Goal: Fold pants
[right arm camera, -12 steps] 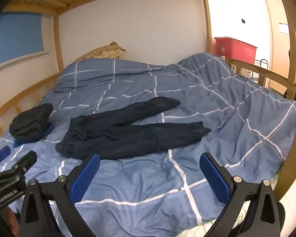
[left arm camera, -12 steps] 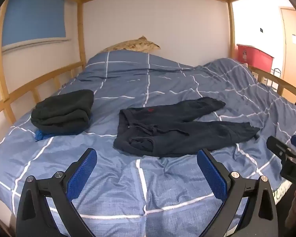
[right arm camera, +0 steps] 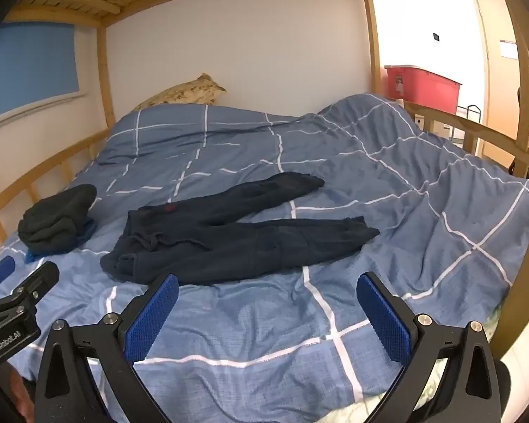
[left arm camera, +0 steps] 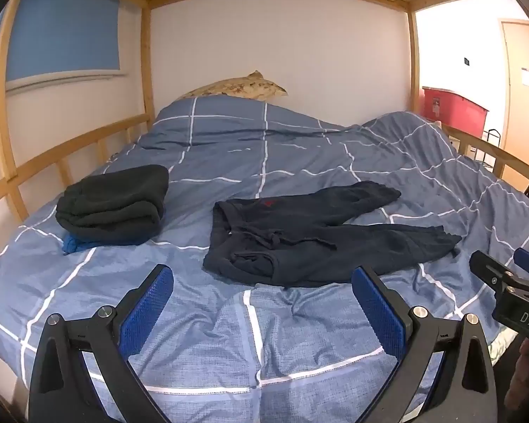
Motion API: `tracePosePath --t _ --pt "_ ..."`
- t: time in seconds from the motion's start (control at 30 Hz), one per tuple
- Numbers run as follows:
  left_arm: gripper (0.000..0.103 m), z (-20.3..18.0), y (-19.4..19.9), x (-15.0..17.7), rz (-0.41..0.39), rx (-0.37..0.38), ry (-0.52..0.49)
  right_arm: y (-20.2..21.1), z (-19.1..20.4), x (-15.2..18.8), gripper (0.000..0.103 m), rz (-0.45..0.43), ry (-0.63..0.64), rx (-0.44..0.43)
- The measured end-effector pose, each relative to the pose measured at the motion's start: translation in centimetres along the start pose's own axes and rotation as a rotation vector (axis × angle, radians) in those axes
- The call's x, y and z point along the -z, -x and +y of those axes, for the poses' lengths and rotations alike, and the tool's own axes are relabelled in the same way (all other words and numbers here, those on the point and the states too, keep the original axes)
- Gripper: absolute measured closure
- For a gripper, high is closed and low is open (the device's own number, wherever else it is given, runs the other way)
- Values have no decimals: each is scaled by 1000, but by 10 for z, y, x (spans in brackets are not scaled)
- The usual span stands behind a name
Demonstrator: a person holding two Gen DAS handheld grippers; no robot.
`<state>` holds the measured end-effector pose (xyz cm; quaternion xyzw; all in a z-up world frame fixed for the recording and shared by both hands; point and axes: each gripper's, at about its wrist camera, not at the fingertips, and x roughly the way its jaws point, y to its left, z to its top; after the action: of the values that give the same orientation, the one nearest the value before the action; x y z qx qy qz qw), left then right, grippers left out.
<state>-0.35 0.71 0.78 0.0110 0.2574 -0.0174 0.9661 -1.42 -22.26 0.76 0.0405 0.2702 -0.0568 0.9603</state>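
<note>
The dark pants [left arm camera: 314, 236] are spread unfolded on the bed [left arm camera: 264, 335], right of the folded pile [left arm camera: 113, 204]; both hand-held grippers [left arm camera: 262, 303] [right arm camera: 268, 306] are held wide, empty (likely poised for grasping).

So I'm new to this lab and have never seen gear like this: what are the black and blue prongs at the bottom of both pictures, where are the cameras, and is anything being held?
The prongs are two hand-held grippers, one in each of a person's hands. Each carries a wide-angle camera that looks forward along its two fingers, so each picture is one gripper's own view. In the left wrist view you see the left gripper; in the right wrist view, the right gripper. Each also peeks into the other's picture at the edge. Both stand wide open and hold nothing. Ahead lies a bed under a bunk frame, with a blue checked duvet. On it lie dark navy pants, spread out and not yet folded, and to their left a pile of folded clothes. A pillow sits at the far end.
</note>
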Motion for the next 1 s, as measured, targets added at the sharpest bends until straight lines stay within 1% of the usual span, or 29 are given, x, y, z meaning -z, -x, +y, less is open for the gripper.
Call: tracePosePath --t 0.13,0.43,1.0 --pt "0 1 0 -2 0 9 6 0 2 -1 1 -2 6 -3" --pt "0 -1 3 -4 -14 1 -8 -2 3 0 1 -2 7 -6" --pt "0 -2 2 -1 -2 10 -2 1 4 -4 1 -14 19 -6"
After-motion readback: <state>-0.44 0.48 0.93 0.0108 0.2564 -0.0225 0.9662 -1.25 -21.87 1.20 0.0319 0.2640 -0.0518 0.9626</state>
